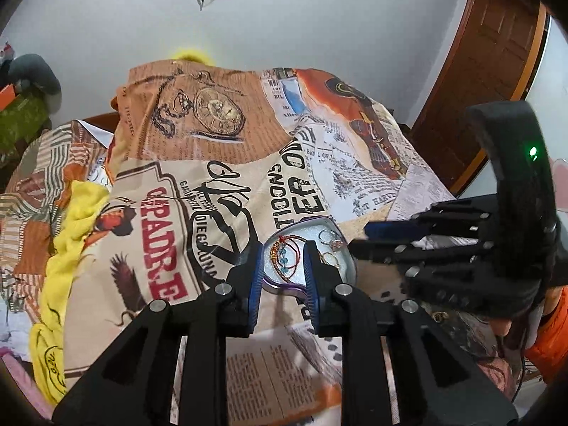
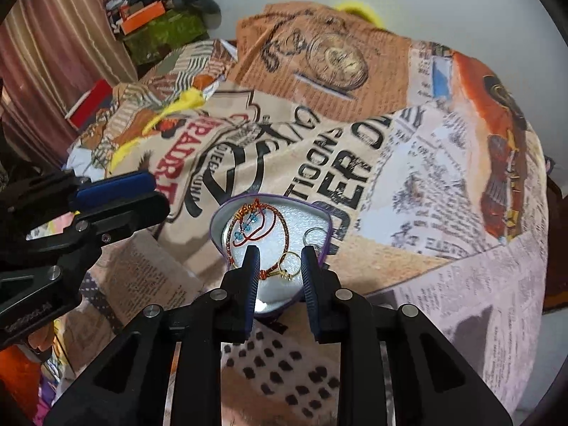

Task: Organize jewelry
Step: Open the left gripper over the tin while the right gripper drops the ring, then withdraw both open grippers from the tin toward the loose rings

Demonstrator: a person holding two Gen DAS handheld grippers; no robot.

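Note:
A small purple-rimmed jewelry box [image 1: 349, 261] [image 2: 321, 218] with a white lining lies open on the printed bedsheet. Inside it lie a red thread bracelet with blue beads [image 1: 284, 252] [image 2: 250, 222], a silver ring [image 1: 325, 236] [image 2: 312, 236] and gold rings [image 1: 329, 257] [image 2: 289, 262]. My left gripper [image 1: 284, 262] is open and empty, its fingers just over the box's near edge. My right gripper [image 2: 278, 269] is open and empty, its fingers straddling the gold rings at the box's near end. Each gripper shows in the other's view [image 1: 387, 239] [image 2: 117, 191].
The printed sheet [image 1: 220, 191] [image 2: 426, 163] covers a lumpy bed. A yellow cloth [image 1: 67, 248] [image 2: 177, 106] lies at the left. A small gold item [image 1: 438, 316] lies on the sheet at the right. A wooden door [image 1: 490, 71] stands at the right, clutter [image 2: 156, 25] at the far left.

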